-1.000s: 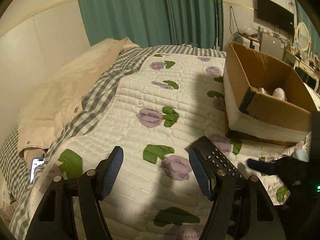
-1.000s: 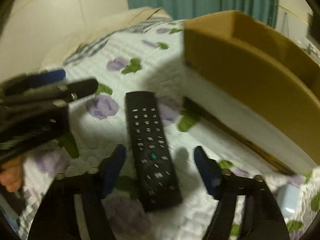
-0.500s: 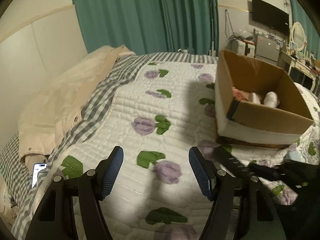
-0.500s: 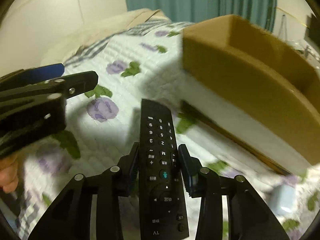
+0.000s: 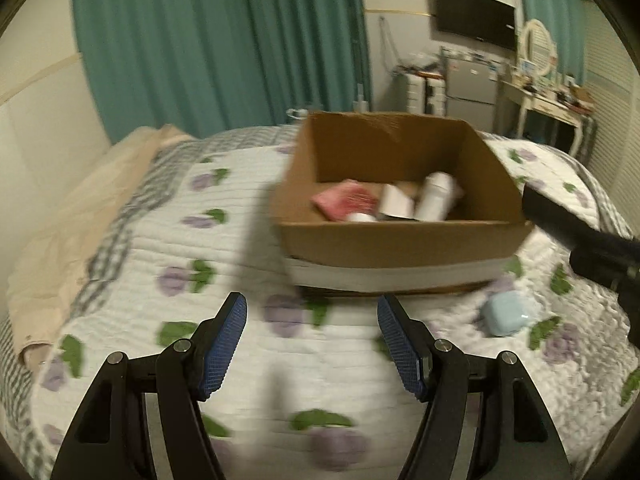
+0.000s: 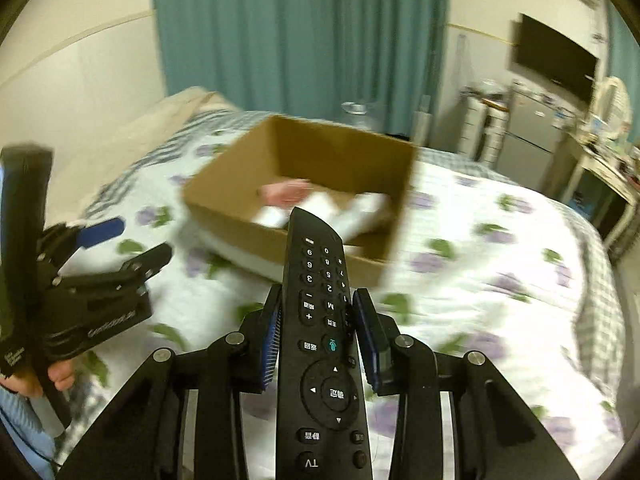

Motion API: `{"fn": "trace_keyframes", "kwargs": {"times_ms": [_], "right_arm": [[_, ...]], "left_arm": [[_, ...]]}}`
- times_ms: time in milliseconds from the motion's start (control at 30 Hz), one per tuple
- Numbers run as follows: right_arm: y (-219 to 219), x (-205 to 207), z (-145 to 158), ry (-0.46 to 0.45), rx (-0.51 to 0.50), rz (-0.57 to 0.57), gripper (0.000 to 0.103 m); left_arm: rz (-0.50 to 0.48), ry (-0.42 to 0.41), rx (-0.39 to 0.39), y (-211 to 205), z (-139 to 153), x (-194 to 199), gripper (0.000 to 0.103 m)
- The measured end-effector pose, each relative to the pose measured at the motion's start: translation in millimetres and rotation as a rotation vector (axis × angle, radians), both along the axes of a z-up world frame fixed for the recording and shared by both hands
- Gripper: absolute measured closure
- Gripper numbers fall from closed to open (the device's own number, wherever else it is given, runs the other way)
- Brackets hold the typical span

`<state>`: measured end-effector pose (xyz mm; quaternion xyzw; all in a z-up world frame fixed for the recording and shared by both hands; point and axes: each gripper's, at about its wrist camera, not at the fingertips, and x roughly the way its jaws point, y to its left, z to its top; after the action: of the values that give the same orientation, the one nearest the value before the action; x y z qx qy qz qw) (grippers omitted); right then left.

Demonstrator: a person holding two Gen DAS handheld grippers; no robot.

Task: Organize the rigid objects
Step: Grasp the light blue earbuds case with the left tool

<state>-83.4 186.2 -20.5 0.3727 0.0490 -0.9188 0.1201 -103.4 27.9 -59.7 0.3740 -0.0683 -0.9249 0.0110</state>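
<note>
Closest to us, the right tongs (image 6: pixel 316 336) are clamped on the black TV remote (image 6: pixel 320 344), pads pressing both long edges around the middle, number end sticking out forward toward the cardboard box (image 6: pixel 296 184). So we're in the carry step: remote picked, now hauling it to the box. A second back it was lying flat on the quilt with those tongs wide around it; now it's up off the bed and the box opening shows from above.

Next we'd say get the remote's tip past the near wall, drop it low over the stuff inside, then let go. It's long, so angling it along the box looks safer.

The left tongs (image 5: pixel 312 344) are wide and hold nothing, same as before, just swung round to face the box. A pale blue case (image 5: pixel 506 316) sits on the quilt (image 5: pixel 224 240) just beside the box, probably next up. Further in, a pink packet (image 5: pixel 346 200) and white bottle (image 5: pixel 436 194) are already in the box.
</note>
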Motion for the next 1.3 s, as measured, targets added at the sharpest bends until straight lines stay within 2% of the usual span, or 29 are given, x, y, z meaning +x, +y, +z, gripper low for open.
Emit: {"fn": "trace_keyframes", "kwargs": {"times_ms": [133, 233, 367, 533, 700, 967, 1100, 1167, 1300], "right_arm": [[37.6, -6.1, -14.3, -0.025, 0.024, -0.109, 0.070], [49.3, -12.4, -29.6, -0.069, 0.008, -0.141, 0.070], [57.8, -20.3, -50.3, -0.112, 0.038, -0.187, 0.070], [73.6, -33.1, -73.2, -0.163, 0.023, -0.244, 0.070], [78.5, -36.4, -76.1, -0.166, 0.010, -0.254, 0.070], [79.5, -38.7, -76.2, -0.168, 0.001, -0.258, 0.070], [80.6, -38.7, -76.2, -0.167, -0.003, -0.262, 0.070], [80.9, -37.5, -74.3, -0.162, -0.004, -0.267, 0.070], [77.3, -31.6, -63.6, -0.128, 0.004, -0.267, 0.070]], "left_arm": [[-0.058, -0.040, 0.014, 30.9, -15.8, -8.7, 0.032], [-0.093, -0.074, 0.019, 54.0, -31.0, -14.5, 0.032], [-0.138, -0.117, 0.028, 78.4, -49.0, -21.5, 0.032], [-0.189, -0.169, 0.075, 98.7, -66.6, -29.2, 0.032], [-0.262, -0.215, 0.138, 114.8, -77.0, -33.4, 0.032], [-0.291, -0.297, 0.154, 137.3, -103.0, -51.0, 0.032], [-0.292, -0.286, 0.197, 134.0, -100.5, -55.3, 0.035], [-0.302, -0.281, 0.208, 132.5, -98.6, -52.3, 0.045], [-0.301, -0.254, 0.198, 126.4, -87.9, -39.9, 0.045]]}}
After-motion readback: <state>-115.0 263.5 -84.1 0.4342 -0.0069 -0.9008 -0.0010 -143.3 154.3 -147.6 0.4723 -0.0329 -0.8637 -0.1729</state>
